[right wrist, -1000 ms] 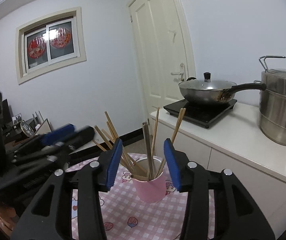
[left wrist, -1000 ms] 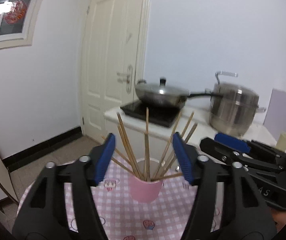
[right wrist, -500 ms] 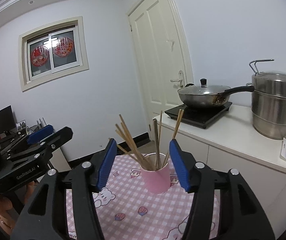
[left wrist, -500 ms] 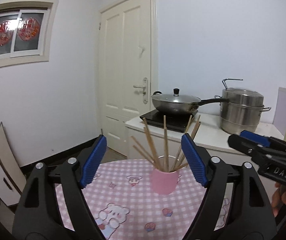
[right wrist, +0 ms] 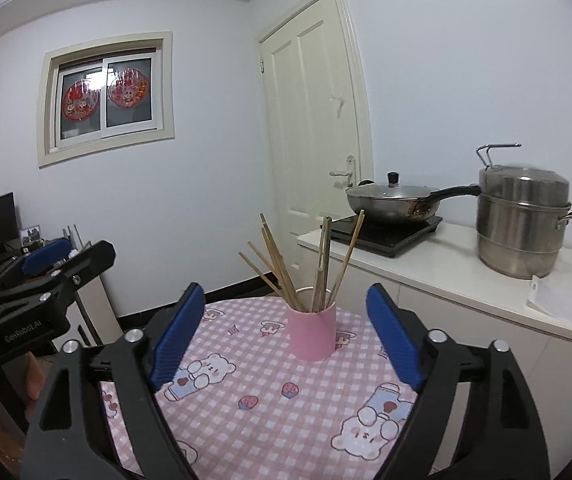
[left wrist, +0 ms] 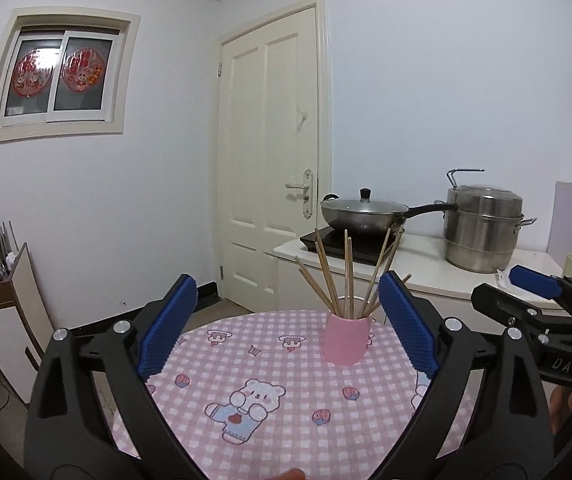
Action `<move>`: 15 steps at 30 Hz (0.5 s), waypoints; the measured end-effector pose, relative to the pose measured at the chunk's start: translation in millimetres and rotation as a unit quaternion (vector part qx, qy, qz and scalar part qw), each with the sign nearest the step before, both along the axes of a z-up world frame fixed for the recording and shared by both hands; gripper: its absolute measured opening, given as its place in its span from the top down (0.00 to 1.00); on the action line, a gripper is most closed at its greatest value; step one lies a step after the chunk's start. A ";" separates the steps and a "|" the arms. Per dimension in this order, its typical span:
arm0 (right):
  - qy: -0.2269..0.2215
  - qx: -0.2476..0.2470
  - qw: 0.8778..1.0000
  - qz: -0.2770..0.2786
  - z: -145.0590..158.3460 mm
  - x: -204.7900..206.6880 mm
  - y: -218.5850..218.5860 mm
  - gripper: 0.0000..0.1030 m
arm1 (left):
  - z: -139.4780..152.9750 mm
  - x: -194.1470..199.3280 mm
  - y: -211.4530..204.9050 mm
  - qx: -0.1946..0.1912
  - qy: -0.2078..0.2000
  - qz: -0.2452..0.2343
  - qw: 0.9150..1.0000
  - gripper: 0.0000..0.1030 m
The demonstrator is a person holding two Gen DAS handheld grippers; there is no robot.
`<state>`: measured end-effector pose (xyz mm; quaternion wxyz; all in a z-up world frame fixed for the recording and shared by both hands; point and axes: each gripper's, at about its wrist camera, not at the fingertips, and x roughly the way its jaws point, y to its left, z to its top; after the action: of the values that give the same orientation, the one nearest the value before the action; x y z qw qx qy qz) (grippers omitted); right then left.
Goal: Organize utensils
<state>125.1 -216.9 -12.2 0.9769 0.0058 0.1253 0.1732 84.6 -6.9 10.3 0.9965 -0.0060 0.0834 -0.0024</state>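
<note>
A pink cup (left wrist: 346, 339) stands upright near the far edge of a round table with a pink checked cloth (left wrist: 270, 364). Several wooden chopsticks (left wrist: 348, 276) stand fanned out in the cup. The cup also shows in the right wrist view (right wrist: 312, 334), with the chopsticks (right wrist: 322, 264) in it. My left gripper (left wrist: 286, 324) is open and empty, well back from the cup. My right gripper (right wrist: 286, 334) is open and empty, also back from the cup. Each gripper shows at the edge of the other's view, the right one (left wrist: 534, 296) and the left one (right wrist: 46, 264).
A white counter (right wrist: 446, 280) stands behind the table with a lidded wok (right wrist: 394, 200) on a black hob and a steel steamer pot (right wrist: 522, 224). A white door (left wrist: 274, 184) is behind. A low cabinet (left wrist: 2, 304) stands at the left.
Both grippers have drawn back from the cup and opened wider. The cup now looks smaller and farther off, and more of the tablecloth shows.
</note>
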 end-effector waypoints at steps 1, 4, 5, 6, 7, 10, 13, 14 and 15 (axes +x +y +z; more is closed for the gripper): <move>-0.002 -0.001 1.000 -0.002 -1.0 -3.6 0.4 0.19 | -0.7 -3.2 0.2 0.002 -0.001 0.003 1.000 0.11; -0.003 0.006 1.000 -0.001 -2.9 -10.2 2.1 0.17 | -2.6 -12.1 -0.1 0.006 -0.005 0.001 1.000 0.10; -0.004 0.005 1.000 -0.003 -3.1 -12.9 3.3 0.17 | -3.2 -13.8 0.2 0.006 -0.005 0.001 1.000 0.10; -0.006 0.004 1.000 -0.007 -3.5 -14.9 4.1 0.16 | -4.3 -17.0 1.4 0.004 -0.005 0.002 1.000 0.10; -0.009 0.002 1.000 -0.011 -4.1 -17.6 5.1 0.16 | -5.5 -19.6 2.6 0.002 -0.005 0.001 1.000 0.10; -0.013 -0.003 1.000 -0.019 -5.2 -23.6 8.2 0.15 | -10.0 -27.4 7.4 -0.002 -0.003 0.002 1.000 0.09; -0.020 -0.005 1.000 -0.020 -3.6 -28.5 11.0 0.15 | -13.9 -31.8 10.6 0.008 0.000 0.014 1.000 0.08; -0.023 -0.006 1.000 -0.019 -3.1 -29.6 11.8 0.15 | -14.2 -32.5 11.5 0.010 0.001 0.016 1.000 0.08; -0.024 -0.006 1.000 -0.019 -2.4 -30.2 12.6 0.15 | -14.4 -33.1 12.2 0.014 0.001 0.017 1.000 0.08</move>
<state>94.9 -204.4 -14.6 0.9827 -0.0018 0.1024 0.1544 51.5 5.3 -4.0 0.9963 0.0062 0.0839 0.0153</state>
